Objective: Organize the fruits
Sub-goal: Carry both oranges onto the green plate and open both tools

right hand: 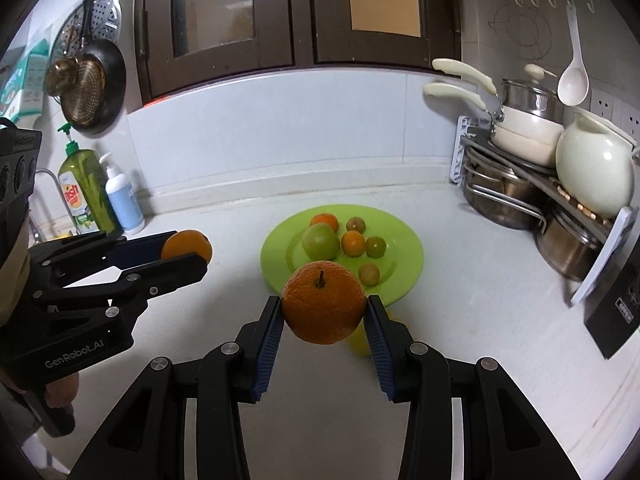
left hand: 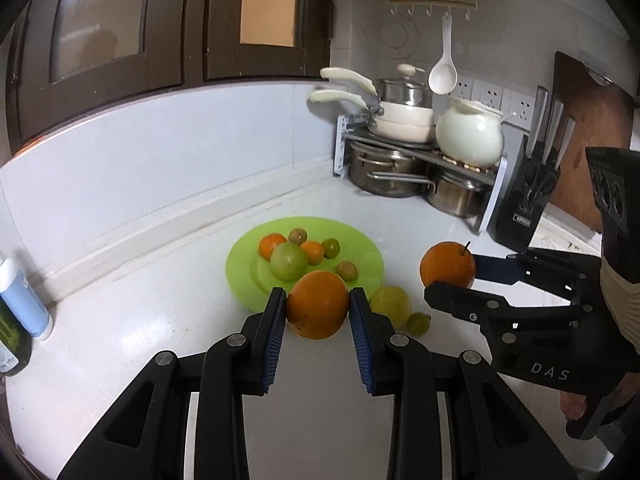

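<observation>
1. While the green plate (left hand: 362, 276) sits on the white counter (left hand: 160, 300), the left gripper (left hand: 318, 306) holds a smooth orange (left hand: 318, 304) tight between its two blue pads, just in front of the plate's near rim.
2. The right gripper (right hand: 323, 312) squeezes a stemmed orange (right hand: 324, 308) between its pads, also at the near rim of the plate and up off the counter.
3. From the left wrist view, the right gripper sits to the right of the plate with its orange lifted in the air.
4. On the plate lie a green apple (left hand: 289, 262), two small oranges (left hand: 272, 245) and three little greenish-brown fruits (left hand: 346, 270).
5. A yellow lemon (left hand: 391, 305) and a small green fruit (left hand: 418, 323) rest on the counter, just beside the plate's right rim.
6. Far behind the plate, to the right, a rack of pots (left hand: 416, 168) stands in the corner with a knife block (left hand: 524, 200) next to it.
7. To the left of the plate, a green soap bottle (right hand: 86, 192) and a white pump bottle (right hand: 122, 196) stand by the wall.
</observation>
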Tool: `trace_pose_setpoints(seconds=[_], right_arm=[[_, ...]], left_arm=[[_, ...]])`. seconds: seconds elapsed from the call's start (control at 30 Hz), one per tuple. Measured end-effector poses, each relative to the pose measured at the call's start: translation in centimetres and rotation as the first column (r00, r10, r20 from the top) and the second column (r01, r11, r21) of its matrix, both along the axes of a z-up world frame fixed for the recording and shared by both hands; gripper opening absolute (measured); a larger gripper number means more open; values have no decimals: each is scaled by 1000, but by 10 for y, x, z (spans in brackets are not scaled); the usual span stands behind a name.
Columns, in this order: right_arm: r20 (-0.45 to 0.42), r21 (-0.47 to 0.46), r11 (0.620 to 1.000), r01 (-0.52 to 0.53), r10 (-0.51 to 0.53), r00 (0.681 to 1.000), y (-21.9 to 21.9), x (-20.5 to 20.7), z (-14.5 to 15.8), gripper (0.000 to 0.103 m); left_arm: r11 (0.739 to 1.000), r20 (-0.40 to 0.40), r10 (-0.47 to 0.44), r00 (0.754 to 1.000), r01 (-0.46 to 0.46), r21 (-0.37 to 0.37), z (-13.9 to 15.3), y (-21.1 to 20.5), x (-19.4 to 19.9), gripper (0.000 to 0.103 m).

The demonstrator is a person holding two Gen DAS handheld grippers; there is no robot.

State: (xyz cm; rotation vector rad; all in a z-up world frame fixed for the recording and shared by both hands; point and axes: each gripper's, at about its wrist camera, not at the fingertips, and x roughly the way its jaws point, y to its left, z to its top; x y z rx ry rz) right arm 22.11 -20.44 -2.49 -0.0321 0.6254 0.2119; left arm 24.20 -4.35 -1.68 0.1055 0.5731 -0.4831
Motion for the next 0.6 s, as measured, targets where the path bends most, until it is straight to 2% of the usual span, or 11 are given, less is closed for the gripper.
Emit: trace_pose_setpoints(seconds=[0.2,0.6], right_arm=[[8,18,999,-27,27,1000,-14,9,8,42],[14,7,999,-53,53,999,-34,50,13,42]], left_arm=[[1000,28,30,999,-30,-3,10,-11,3,32],[998,3,64,998,-64,24,12,-35,38,32]])
